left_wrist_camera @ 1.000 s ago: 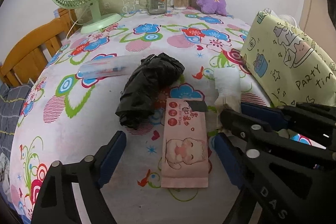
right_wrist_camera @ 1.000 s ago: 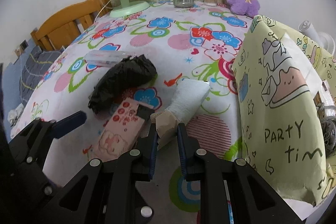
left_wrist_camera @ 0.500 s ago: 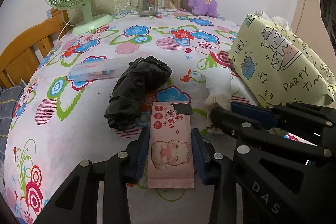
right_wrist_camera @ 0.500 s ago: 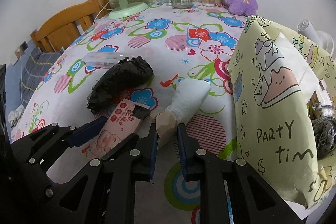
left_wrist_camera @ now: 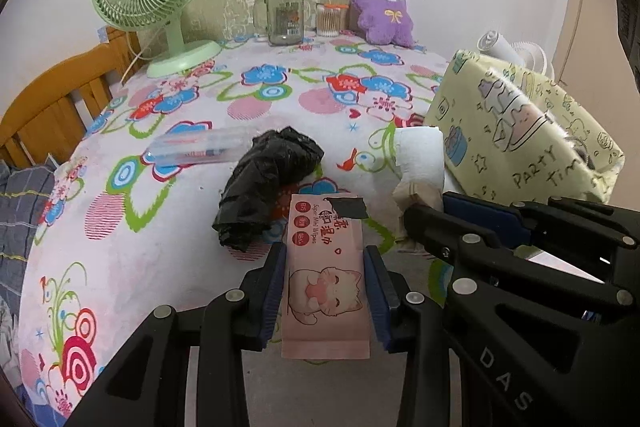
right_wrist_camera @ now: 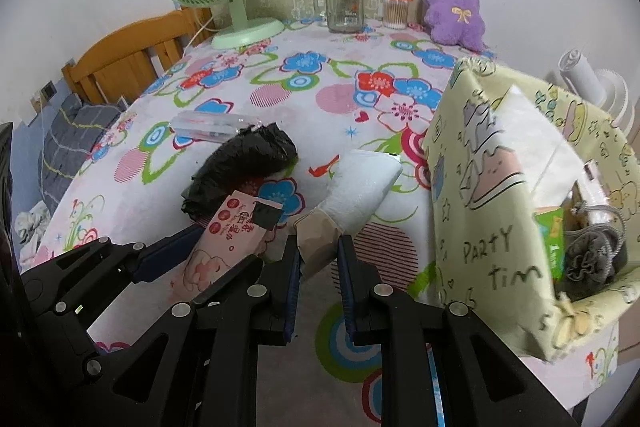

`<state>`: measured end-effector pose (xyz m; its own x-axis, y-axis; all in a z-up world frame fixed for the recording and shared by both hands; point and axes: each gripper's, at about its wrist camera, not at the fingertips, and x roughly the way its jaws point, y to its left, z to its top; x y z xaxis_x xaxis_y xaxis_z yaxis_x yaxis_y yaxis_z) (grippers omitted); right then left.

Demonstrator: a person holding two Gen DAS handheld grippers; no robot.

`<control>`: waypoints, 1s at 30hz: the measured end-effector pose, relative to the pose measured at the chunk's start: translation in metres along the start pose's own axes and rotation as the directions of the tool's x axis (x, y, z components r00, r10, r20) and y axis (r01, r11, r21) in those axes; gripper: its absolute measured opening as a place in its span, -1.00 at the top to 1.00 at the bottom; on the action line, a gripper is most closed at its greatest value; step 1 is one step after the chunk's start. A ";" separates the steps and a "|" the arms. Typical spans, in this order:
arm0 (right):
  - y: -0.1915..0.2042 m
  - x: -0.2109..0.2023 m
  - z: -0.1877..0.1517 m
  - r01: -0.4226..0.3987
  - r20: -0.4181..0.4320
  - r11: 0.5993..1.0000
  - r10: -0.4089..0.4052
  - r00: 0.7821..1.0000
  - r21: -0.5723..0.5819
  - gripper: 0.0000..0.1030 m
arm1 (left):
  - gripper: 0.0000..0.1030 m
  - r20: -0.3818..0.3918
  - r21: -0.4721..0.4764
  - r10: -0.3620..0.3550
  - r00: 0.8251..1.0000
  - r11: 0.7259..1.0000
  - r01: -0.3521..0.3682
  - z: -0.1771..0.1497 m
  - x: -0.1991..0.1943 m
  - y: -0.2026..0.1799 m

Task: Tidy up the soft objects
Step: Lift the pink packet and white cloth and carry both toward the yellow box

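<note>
Both grips set — slip risk on lift

Left hand-held gripper [left_wrist_camera: 325, 291] clamps the pink wipes pack [left_wrist_camera: 325, 279] on the worktop [left_wrist_camera: 168, 267]; right hand-held gripper [right_wrist_camera: 318, 263] pinches the white packet [right_wrist_camera: 352, 191] by its brown end [right_wrist_camera: 316, 239] — either soft item may sag free.

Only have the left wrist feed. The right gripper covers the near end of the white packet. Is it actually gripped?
Observer: Yes. The right gripper is shut on the brown paper end of the white packet.
Operator: Party bag, anything inside?
Observer: Yes. The party bag is open toward the right camera, with a green box and a grey drawstring pouch in it.
</note>
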<state>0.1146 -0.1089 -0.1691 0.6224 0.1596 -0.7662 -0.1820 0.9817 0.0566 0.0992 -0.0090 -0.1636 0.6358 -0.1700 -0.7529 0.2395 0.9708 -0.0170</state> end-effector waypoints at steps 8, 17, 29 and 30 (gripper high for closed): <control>0.003 -0.027 0.005 0.003 0.056 1.000 -0.002 0.998 -0.011 0.59 | 0.25 0.050 0.004 0.011 0.999 1.000 -0.012 0.009 -0.024 -0.004; 0.004 -0.059 0.016 0.001 0.121 1.000 0.002 0.993 -0.023 0.59 | 0.25 0.106 0.013 0.028 0.994 0.999 -0.029 0.022 -0.053 -0.009; -0.004 -0.093 0.031 0.010 0.179 1.000 -0.006 0.984 -0.019 0.59 | 0.25 0.166 0.038 0.029 0.986 0.999 -0.036 0.042 -0.083 -0.024; -0.006 -0.095 0.032 0.011 0.183 1.000 -0.008 0.983 -0.017 0.59 | 0.25 0.169 0.041 0.029 0.985 0.999 -0.036 0.043 -0.084 -0.025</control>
<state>0.0813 -0.1267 -0.0759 0.7528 0.1682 -0.6364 -0.1878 0.9815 0.0373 0.0714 -0.0266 -0.0717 0.7574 -0.1681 -0.6309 0.2459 0.9686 0.0371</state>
